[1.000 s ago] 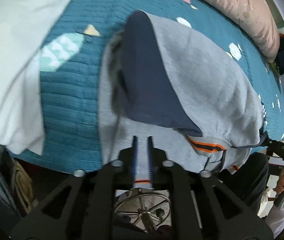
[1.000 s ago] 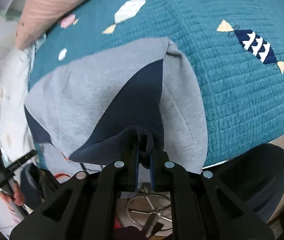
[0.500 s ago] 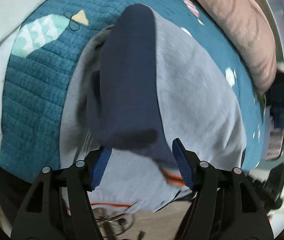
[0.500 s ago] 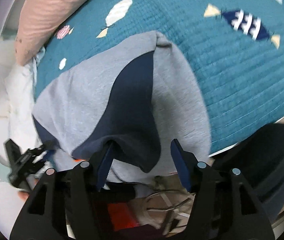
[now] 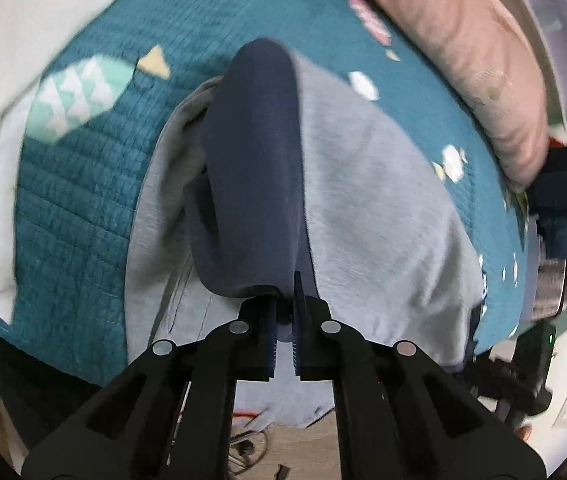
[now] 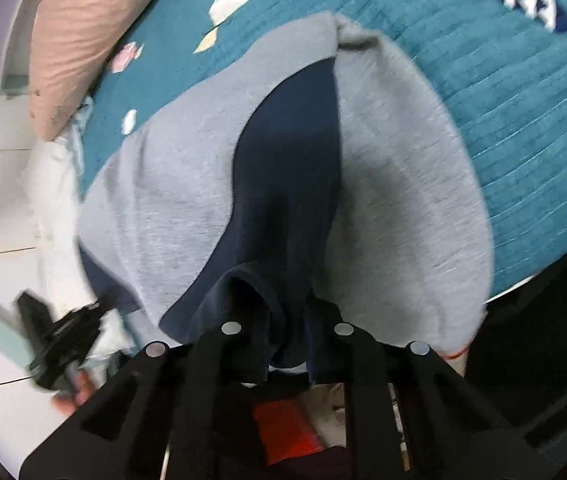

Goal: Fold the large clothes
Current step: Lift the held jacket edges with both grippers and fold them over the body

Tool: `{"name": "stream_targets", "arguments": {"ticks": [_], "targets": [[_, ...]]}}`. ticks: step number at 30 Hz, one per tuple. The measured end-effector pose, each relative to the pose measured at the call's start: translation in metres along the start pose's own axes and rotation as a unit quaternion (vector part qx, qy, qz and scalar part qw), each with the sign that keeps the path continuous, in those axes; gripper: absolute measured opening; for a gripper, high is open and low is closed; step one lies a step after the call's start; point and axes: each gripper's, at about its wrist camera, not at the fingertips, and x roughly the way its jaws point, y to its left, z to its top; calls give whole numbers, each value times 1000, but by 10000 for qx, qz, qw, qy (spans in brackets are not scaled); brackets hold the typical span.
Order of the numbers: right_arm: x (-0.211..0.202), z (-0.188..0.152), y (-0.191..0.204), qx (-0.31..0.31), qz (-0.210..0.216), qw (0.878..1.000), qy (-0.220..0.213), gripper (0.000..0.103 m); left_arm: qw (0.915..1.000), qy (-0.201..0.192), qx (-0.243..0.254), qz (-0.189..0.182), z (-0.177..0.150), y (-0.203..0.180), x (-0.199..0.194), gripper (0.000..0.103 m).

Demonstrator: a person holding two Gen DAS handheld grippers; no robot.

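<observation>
A: Now, grips? Garment's place?
B: Left gripper (image 5: 283, 312) clamped on sweatshirt's (image 5: 367, 184) navy sleeve end (image 5: 251, 176); right gripper (image 6: 289, 334) closing on other navy cuff (image 6: 259, 304).
A: Sweatshirt lies on the teal quilt (image 5: 75, 208), sleeves running straight away from each gripper.

Bare quilt (image 6: 523, 128) lies open beyond (pink pillow (image 5: 463, 64) bounds one side).

A teal quilt (image 5: 75, 216) with candy-shaped patches covers the bed. A pink pillow (image 5: 463, 60) lies along its far edge, a white sheet (image 5: 11, 80) at its side. Something red (image 6: 283, 424) sits below, blurred.
</observation>
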Motion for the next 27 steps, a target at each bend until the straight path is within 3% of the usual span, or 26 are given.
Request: {"name": "stream_targets", "arguments": {"ticks": [3, 7, 10, 17, 20, 21, 22, 24, 27], "targets": [[-21, -4, 11, -401, -165, 9985, -320, 11, 9998, -92, 96, -124, -12, 3, -22, 5], [-46, -3, 5, -463, -117, 9983, -341, 11, 9996, -22, 63, -277, -29, 4, -32, 5], [-56, -5, -1, -608, -343, 9967, -407, 11, 9995, 96, 42, -295, -50, 6, -32, 5], [-1, -11, -27, -744, -1093, 9912, 77, 11, 9988, 417, -229, -98, -77, 33, 4, 6], [0, -16, -35, -614, -1247, 9902, 153, 20, 9971, 699, -239, 166, -79, 35, 13, 9], [-5, -17, -34, -637, -1330, 9889, 166, 24, 9975, 671, -149, 189, -79, 32, 8, 12], [-9, -18, -32, -650, -1372, 9883, 165, 36, 9977, 639, -73, 233, -79, 30, 3, 23], [-29, -22, -33, -628, -1422, 9878, -16, 43, 9975, 540, 68, 446, -78, 24, -11, 51], [-60, -27, -25, -663, -1321, 9884, -338, 43, 9974, 331, 284, 582, -78, 15, -30, 53]]}}
